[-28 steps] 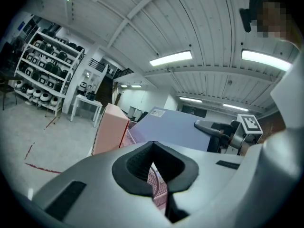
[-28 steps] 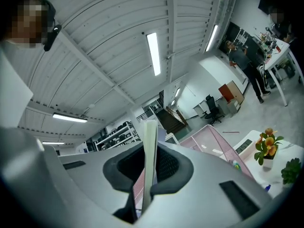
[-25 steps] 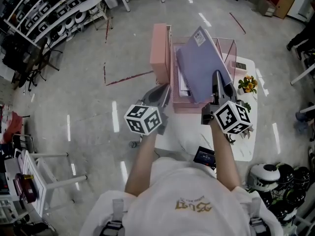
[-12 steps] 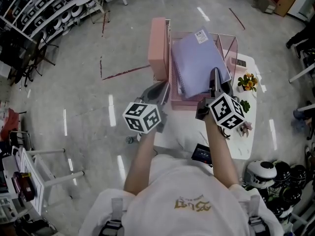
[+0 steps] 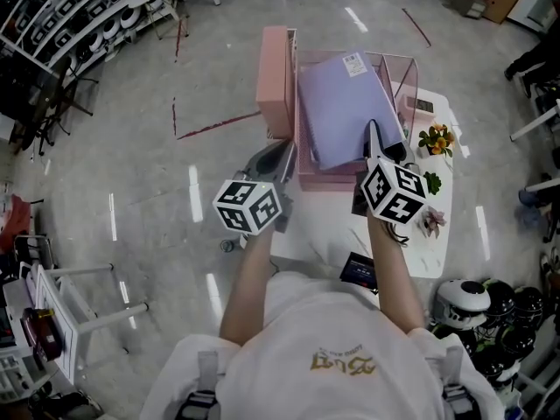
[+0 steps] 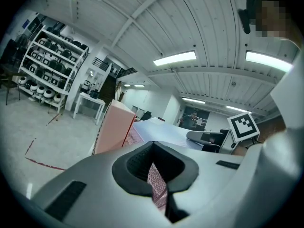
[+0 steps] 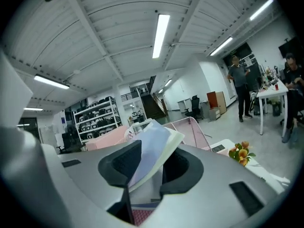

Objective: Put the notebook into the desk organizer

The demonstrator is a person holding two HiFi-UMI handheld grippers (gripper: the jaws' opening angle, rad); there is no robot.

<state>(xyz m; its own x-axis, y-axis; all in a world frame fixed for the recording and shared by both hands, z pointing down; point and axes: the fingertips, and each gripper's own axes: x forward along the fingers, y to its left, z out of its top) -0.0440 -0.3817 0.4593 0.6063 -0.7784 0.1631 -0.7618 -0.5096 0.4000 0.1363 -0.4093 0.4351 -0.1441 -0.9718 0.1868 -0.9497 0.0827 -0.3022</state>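
A lavender notebook [image 5: 346, 108] lies tilted in the pink mesh desk organizer [image 5: 273, 81], its near right corner between the jaws of my right gripper [image 5: 378, 144]. In the right gripper view the notebook [image 7: 152, 146] leans on the left pad with a gap at the other pad; the right gripper [image 7: 147, 172] has its jaws opening. My left gripper [image 5: 284, 160] sits at the organizer's near left side. In the left gripper view this gripper [image 6: 153, 175] is shut on the pink mesh wall [image 6: 156, 182], and the notebook [image 6: 161, 129] shows beyond it.
The organizer stands on a small white table [image 5: 437, 243] with orange flowers [image 5: 437, 138] and a dark device [image 5: 361, 272]. Helmets [image 5: 490, 309] lie on the floor at the right, storage shelves [image 5: 70, 16] at the far left. People [image 7: 240, 87] stand in the distance.
The notebook has sunk lower and flatter into the organizer. My right gripper followed it forward and its jaws loosened. The left gripper stayed on the mesh wall.
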